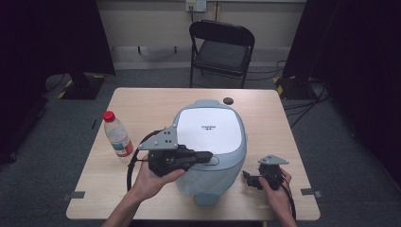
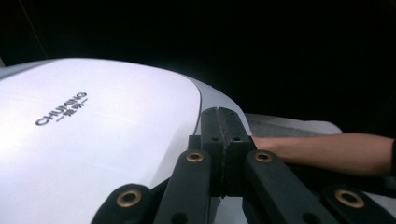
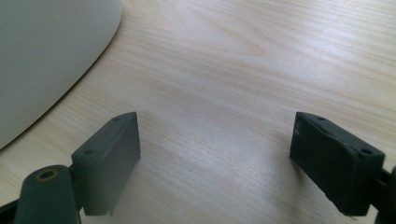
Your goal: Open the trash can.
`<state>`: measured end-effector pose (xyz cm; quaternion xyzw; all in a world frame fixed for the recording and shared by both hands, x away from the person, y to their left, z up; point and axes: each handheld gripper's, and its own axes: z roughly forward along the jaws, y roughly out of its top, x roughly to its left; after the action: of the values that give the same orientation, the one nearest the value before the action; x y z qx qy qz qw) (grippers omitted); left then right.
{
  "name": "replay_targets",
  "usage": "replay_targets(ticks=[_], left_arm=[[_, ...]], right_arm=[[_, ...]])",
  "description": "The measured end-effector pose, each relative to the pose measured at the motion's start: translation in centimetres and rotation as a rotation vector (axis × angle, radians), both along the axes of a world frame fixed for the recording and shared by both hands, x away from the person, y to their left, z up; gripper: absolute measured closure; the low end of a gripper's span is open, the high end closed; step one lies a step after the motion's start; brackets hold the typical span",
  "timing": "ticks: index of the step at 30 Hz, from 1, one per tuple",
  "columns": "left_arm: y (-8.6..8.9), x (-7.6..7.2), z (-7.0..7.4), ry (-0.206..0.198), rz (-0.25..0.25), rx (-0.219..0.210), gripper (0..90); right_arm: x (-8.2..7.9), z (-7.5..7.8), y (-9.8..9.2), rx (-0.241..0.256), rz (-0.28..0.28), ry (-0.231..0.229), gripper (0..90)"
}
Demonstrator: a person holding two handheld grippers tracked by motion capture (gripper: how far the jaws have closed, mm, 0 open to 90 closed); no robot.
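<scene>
I'm looking at a recording lab setup: black curtains (image 1: 56, 38) flanking a lone table (image 1: 142, 101), folding chair (image 1: 221, 47), floor cables (image 1: 302, 101), taped markers (image 1: 75, 195).

Hiding the cooker's (image 1: 210, 142) front latch at six o'clock; cropping both forearms at six o'clock.

The big cooker (image 2: 93, 154) has a white lid, and on that lid you can read the word "CHUMING" in grey letters. Under the word sits a small line of signs with a dash on each side, too small to read. From the high view the same word shows as a tiny dark mark in the middle of the lid. The bottle (image 1: 117, 134) has a label, but its words are too small to read.
</scene>
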<state>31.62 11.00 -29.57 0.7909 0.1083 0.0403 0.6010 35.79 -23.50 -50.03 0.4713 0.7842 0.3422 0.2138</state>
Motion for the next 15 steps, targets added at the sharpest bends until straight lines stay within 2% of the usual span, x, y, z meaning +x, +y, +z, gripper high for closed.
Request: replay_targets(ticks=[4,5,11,12,15], left_arm=[[0.00,0.04,0.10,-0.005,-0.024,0.012,90.0],[-0.06,-0.08,0.06,0.006,-0.023,0.007,90.0],[-0.18,-0.32,0.07,-0.003,-0.021,0.023,90.0],[-0.17,-0.32,0.10,0.006,-0.018,0.022,90.0],[-0.17,-0.25,0.06,0.000,-0.020,0.018,90.0]], right_arm=[[0.00,0.00,0.00,0.000,0.000,0.000,15.0],[0.00,0.00,0.00,0.000,0.000,0.000,15.0],[0.00,0.00,0.00,0.000,0.000,0.000,15.0],[0.00,-0.01,0.00,0.000,0.000,0.000,15.0],[0.00,0.00,0.00,0.000,0.000,0.000,15.0]])
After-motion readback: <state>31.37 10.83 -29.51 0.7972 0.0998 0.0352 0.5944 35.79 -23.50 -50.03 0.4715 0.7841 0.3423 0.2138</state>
